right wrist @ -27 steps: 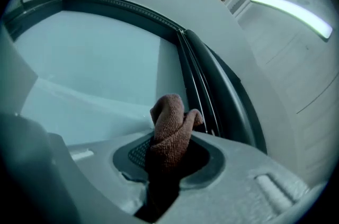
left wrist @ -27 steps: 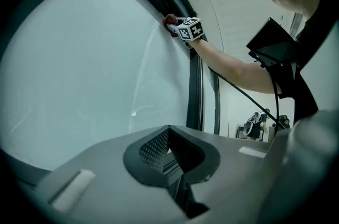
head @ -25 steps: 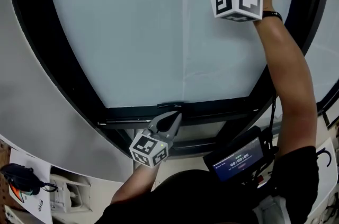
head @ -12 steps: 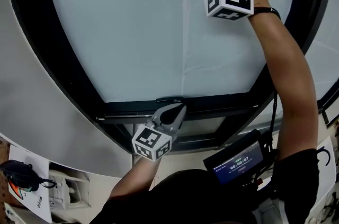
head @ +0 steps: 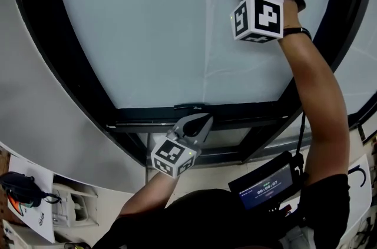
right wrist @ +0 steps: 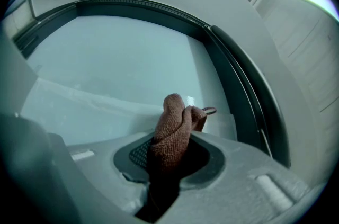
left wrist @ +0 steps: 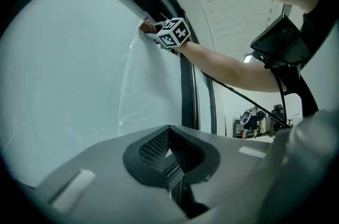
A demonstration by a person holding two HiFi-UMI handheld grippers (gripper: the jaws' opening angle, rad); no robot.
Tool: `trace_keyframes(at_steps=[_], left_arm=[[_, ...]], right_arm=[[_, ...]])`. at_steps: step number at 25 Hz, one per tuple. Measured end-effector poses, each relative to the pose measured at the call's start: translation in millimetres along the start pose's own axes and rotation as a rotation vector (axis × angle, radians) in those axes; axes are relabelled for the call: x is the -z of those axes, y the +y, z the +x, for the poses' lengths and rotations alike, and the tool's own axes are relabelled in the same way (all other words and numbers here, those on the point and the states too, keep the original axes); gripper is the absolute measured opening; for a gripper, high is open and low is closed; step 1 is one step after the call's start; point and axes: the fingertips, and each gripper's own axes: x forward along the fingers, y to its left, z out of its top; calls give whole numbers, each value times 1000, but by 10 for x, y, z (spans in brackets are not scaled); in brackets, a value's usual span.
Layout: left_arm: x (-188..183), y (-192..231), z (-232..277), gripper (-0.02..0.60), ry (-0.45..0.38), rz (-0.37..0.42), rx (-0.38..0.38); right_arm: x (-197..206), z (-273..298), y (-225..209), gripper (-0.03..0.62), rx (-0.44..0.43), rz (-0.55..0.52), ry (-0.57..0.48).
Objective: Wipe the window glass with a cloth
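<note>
Window glass [head: 147,36]: one pale pane, set in one black frame [head: 76,83], with grey wall around it. Cloth [right wrist: 172,135]: one, reddish-brown, lay against the pane's far right part, clamped in the right tongs [right wrist: 175,159]. Left tongs [left wrist: 172,159]: closed, empty, hung near the frame's near rail. Tongs numbered two.

Black display screen [head: 266,185] with lit digits, lower right; black corded object [head: 20,197] on white paper sheet's [head: 36,218] left edge.
</note>
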Motion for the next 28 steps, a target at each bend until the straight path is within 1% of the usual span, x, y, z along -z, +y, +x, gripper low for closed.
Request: trace_keyframes(at_steps=[5, 11, 16, 28], left_arm=[[36, -59, 16, 17, 8, -5, 13], [32, -126, 40, 17, 11, 6, 34], [-7, -145, 58, 17, -4, 5, 34], [-50, -270, 144, 17, -6, 23, 84]], right_arm=[[-84, -111, 312, 71, -26, -22, -20], [-131, -275, 629, 71, -52, -8, -4], [-198, -413, 1004, 71, -97, -16, -17], [-341, -730, 1846, 71, -203, 8, -35]])
